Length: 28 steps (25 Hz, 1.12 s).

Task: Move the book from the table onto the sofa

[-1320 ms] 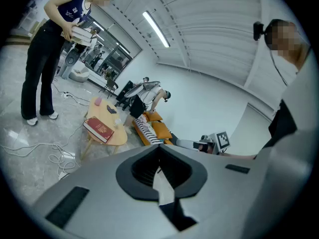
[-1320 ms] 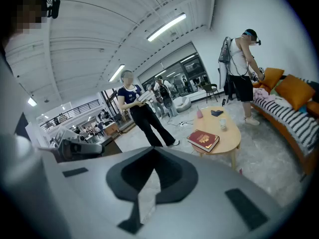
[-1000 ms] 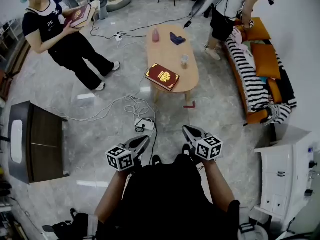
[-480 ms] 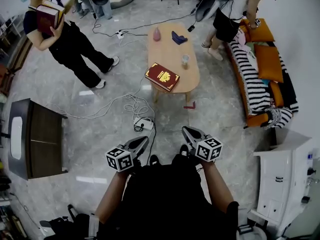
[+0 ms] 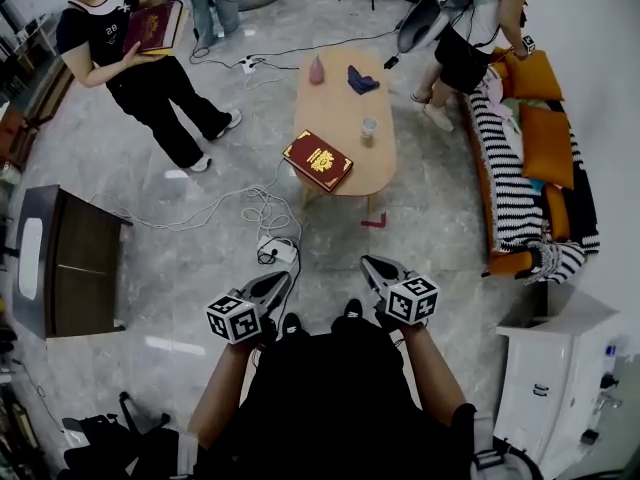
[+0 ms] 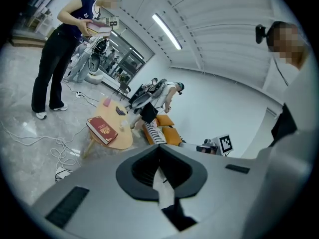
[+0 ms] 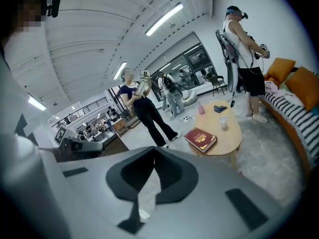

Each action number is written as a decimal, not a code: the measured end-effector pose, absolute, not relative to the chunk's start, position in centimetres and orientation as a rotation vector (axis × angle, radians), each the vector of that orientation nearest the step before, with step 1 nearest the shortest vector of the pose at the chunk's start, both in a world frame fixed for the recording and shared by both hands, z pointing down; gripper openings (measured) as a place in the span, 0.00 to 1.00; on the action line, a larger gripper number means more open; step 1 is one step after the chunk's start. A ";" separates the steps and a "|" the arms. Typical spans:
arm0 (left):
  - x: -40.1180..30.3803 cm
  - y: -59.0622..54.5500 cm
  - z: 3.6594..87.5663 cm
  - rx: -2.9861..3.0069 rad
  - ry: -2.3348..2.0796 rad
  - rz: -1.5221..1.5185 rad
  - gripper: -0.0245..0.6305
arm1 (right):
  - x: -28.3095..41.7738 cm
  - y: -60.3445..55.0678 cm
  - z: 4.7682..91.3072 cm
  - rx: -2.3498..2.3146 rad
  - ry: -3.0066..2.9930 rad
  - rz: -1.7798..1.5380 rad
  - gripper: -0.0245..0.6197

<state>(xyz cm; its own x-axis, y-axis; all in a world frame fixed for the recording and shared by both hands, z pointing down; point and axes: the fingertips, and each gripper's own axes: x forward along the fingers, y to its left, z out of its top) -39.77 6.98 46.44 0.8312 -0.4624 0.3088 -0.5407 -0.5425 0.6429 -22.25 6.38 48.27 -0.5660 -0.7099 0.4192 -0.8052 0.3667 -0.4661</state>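
A red book (image 5: 318, 159) with a gold emblem lies on the near end of the oval wooden table (image 5: 375, 168), its corner past the left edge; it also shows in the left gripper view (image 6: 101, 129) and the right gripper view (image 7: 201, 139). The sofa (image 5: 525, 158) with a striped cover and orange cushions runs along the right. My left gripper (image 5: 276, 285) and right gripper (image 5: 375, 267) are both shut and empty, held low in front of my body, well short of the table.
On the table stand a pink bottle (image 5: 317, 69), a dark blue object (image 5: 361, 79) and a small cup (image 5: 369, 129). Cables and a power strip (image 5: 277, 250) lie on the floor before the table. A person holding books (image 5: 135, 43) stands left; another (image 5: 470, 28) stands by the sofa. A dark cabinet (image 5: 65, 263) sits left.
The table and book have drawn slightly nearer and lower in the head view. The person at left has shifted their books. Both grippers stay shut.
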 end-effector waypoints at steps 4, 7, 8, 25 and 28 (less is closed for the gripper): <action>-36.5 6.8 46.6 2.208 -0.792 0.122 0.05 | -18.6 5.6 48.5 1.311 -2.485 0.975 0.05; -34.2 6.9 46.6 2.189 -0.835 0.114 0.05 | -16.1 5.3 49.2 1.260 -2.484 0.988 0.05; -33.6 6.9 46.6 2.182 -0.849 0.108 0.05 | -15.4 5.1 49.4 1.241 -2.483 0.991 0.05; -31.8 -0.9 48.4 2.138 -0.843 0.118 0.05 | -14.8 -1.9 52.4 1.156 -2.422 1.006 0.05; -31.9 -4.2 48.1 2.157 -0.798 0.124 0.05 | -15.8 -5.1 51.7 1.169 -2.419 0.982 0.05</action>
<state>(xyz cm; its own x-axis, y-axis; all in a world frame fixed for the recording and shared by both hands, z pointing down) -31.94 -4.24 48.12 0.7946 -0.5018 0.3417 -0.5816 -0.4680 0.6653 -15.76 -5.09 51.66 -0.6335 -0.5825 0.5093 -0.7727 0.4417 -0.4559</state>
